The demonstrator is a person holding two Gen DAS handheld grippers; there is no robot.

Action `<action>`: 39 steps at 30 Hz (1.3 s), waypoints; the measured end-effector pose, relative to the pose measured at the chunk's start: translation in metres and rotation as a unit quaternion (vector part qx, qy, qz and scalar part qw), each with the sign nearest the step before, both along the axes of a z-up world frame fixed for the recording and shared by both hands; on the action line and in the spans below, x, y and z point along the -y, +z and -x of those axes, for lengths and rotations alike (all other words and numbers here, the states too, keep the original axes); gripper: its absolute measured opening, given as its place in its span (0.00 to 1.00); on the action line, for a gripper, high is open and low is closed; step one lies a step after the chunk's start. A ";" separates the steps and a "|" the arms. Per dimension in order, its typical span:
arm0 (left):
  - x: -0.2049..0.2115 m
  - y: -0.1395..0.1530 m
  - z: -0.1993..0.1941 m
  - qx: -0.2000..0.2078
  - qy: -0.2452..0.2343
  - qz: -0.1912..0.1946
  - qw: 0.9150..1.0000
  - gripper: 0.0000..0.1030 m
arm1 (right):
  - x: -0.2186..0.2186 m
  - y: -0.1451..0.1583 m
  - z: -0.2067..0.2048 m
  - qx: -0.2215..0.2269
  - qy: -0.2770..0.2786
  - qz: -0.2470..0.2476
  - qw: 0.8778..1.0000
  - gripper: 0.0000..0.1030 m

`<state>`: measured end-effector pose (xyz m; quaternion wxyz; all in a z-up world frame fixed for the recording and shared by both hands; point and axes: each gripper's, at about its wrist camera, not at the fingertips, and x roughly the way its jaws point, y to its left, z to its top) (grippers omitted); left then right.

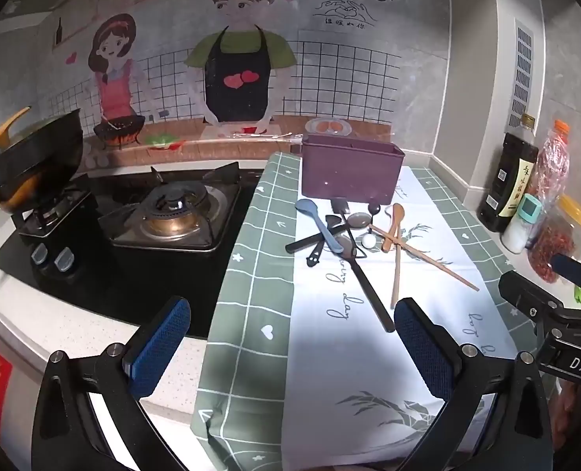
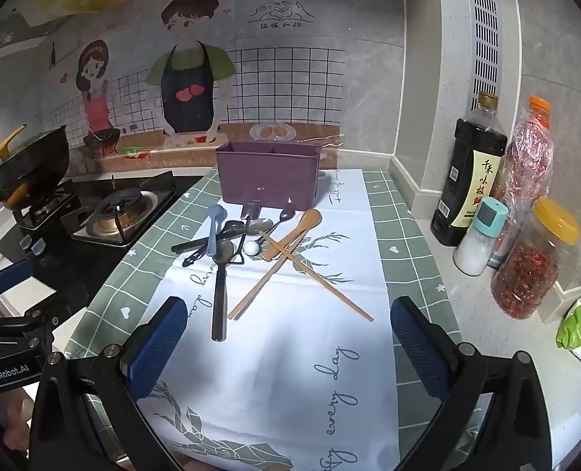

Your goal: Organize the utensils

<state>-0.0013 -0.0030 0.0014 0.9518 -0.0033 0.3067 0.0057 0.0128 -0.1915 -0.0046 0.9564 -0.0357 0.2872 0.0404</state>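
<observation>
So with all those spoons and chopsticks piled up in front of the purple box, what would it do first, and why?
Probably bring the right gripper forward and down to the near end of the wooden chopsticks. Both grippers are open and empty, short of the pile; the chopsticks lie on top, nearest the right one, and the purple box stands just behind.

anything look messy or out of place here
Yes. The utensils lie in a crossed, overlapping heap on the cloth in front of the purple bin, not in it. A long black handle and chopsticks stick out toward the camera.
</observation>
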 end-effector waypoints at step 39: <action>0.003 0.009 0.015 0.027 -0.007 0.019 0.999 1.00 | 0.006 0.003 0.014 0.019 -0.008 -0.003 1.000 1.00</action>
